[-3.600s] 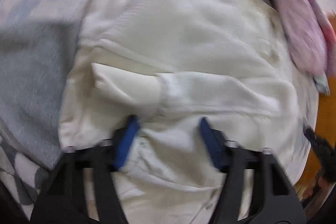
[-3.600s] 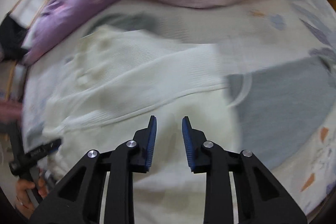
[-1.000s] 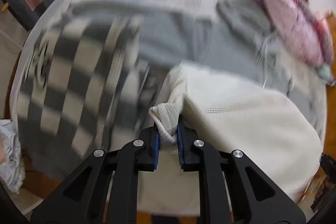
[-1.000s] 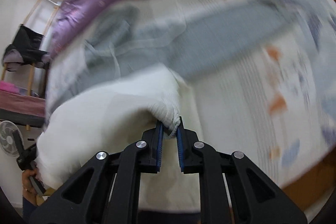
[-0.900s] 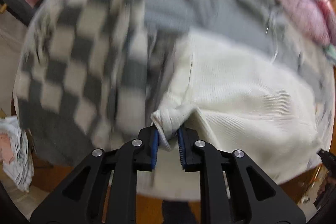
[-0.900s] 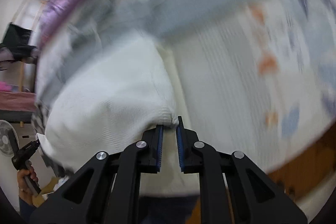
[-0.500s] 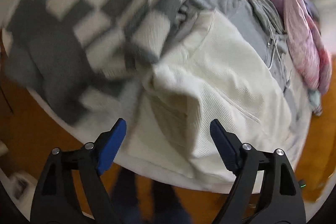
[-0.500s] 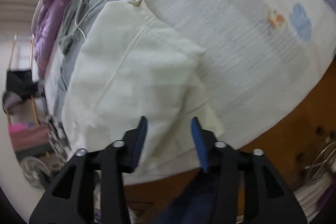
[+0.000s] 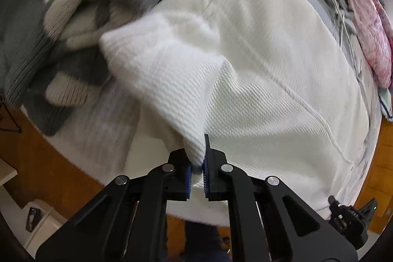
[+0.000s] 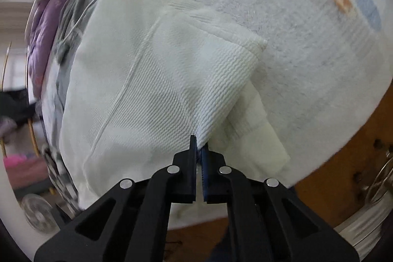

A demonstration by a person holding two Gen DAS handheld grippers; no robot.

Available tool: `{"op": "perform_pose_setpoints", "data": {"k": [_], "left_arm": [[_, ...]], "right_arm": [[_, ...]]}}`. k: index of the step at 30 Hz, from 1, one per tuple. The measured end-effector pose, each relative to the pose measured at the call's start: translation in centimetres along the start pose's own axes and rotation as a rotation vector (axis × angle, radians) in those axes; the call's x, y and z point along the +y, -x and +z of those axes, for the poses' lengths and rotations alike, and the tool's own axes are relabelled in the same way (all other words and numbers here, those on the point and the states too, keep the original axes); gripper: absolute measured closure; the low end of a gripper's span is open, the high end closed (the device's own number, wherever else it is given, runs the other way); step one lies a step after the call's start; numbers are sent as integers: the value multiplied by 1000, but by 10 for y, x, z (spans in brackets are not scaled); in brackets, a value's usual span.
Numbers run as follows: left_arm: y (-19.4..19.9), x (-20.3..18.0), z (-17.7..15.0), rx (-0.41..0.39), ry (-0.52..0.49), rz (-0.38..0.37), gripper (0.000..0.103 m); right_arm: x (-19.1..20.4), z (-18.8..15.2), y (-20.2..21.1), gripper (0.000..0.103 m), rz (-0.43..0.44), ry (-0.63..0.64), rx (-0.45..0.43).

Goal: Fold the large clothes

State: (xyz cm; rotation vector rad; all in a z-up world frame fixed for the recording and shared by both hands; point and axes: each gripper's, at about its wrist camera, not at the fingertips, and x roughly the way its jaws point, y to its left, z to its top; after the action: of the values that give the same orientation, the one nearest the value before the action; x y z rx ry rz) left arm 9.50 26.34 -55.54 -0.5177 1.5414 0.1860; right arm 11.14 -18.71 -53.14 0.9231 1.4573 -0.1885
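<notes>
Our left gripper (image 9: 197,170) is clamped on a bunched corner of the white sweater (image 9: 270,70); our right gripper (image 10: 199,158) pinches another corner, apparently only a thin edge. The sweater lies part-folded at the near edge of the bed (image 10: 319,53), touching a checkered blanket (image 9: 61,4). Risk: the thin edge slips out under tension, or uneven pulling skews the fold.

Wood floor (image 9: 49,163), patterned bedsheet (image 10: 319,53), pink quilt (image 9: 368,23), fan (image 10: 36,213)
</notes>
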Motion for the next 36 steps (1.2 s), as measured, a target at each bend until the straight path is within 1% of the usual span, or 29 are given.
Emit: {"op": "perform_pose_setpoints", "data": {"k": [2, 5, 6, 9, 10, 11, 13, 14, 15, 16, 17, 18, 19, 20, 21, 22, 23, 24, 25, 26, 28, 29, 30, 31, 32, 34, 36], "left_arm": [[-7, 13, -6, 20, 20, 6, 96], [-24, 22, -5, 45, 36, 22, 96], [-28, 21, -4, 47, 20, 40, 93], [-30, 14, -2, 46, -22, 74, 93], [-28, 14, -3, 45, -30, 70, 93], [-22, 15, -4, 42, -40, 57, 91], [-14, 18, -6, 44, -41, 18, 60], [-7, 23, -7, 36, -26, -4, 32], [4, 27, -9, 2, -16, -33, 29], [11, 31, -10, -21, -14, -53, 29], [16, 35, -10, -29, -8, -56, 28], [19, 40, -11, -34, 4, -60, 27], [20, 47, -10, -37, 16, -63, 26], [20, 54, -10, -38, 41, -69, 26], [17, 60, -10, -34, 64, -77, 26], [13, 65, -10, -28, 83, -76, 26], [11, 68, -15, -25, 97, -75, 26], [10, 72, -14, -21, 109, -81, 26], [7, 76, -12, -15, 122, -94, 26], [4, 81, -11, -2, 145, -94, 26], [-1, 87, -12, -3, 165, -113, 26], [-1, 89, -16, 1, 167, -116, 26], [-2, 91, -17, 5, 169, -118, 26], [-3, 94, -17, 7, 172, -134, 26], [-5, 93, -16, 9, 174, -147, 26], [-7, 96, -14, 12, 178, -157, 25], [-10, 97, -14, 17, 180, -165, 23]], "right_arm": [[-6, 4, -5, 101, -10, -4, 14], [-15, 0, -27, 101, -56, -5, 42], [-13, 2, -36, 100, -86, 11, 47], [-3, 6, -47, 99, -140, 44, 58], [3, 7, -45, 98, -158, 69, 61], [14, 6, -41, 96, -181, 117, 66], [33, 5, -24, 88, -241, 187, 73], [39, 4, -16, 88, -251, 206, 72], [51, 2, -7, 88, -275, 247, 58], [63, 1, 0, 88, -294, 300, 45], [77, 0, 4, 88, -312, 353, 33], [102, 0, 11, 88, -289, 421, 0], [121, 1, 11, 91, -245, 467, -12], [137, 2, 9, 92, -205, 503, -17], [160, 5, 4, 95, -159, 547, -32], [181, 7, -4, 99, -120, 592, -39], [203, 9, -15, 100, -94, 632, -42], [224, 13, -29, 100, -68, 661, -42], [239, 17, -42, 102, -40, 670, -36], [260, 26, -63, 102, -35, 677, -25], [278, 40, -91, 102, -58, 670, 0], [284, 46, -108, 102, -112, 666, 15], [287, 55, -121, 102, -158, 664, 15], [283, 59, -127, 103, -173, 654, 26], [277, 68, -148, 103, -189, 621, 73], [268, 78, -164, 103, -172, 567, 108], [266, 83, -165, 103, -161, 549, 128]]}}
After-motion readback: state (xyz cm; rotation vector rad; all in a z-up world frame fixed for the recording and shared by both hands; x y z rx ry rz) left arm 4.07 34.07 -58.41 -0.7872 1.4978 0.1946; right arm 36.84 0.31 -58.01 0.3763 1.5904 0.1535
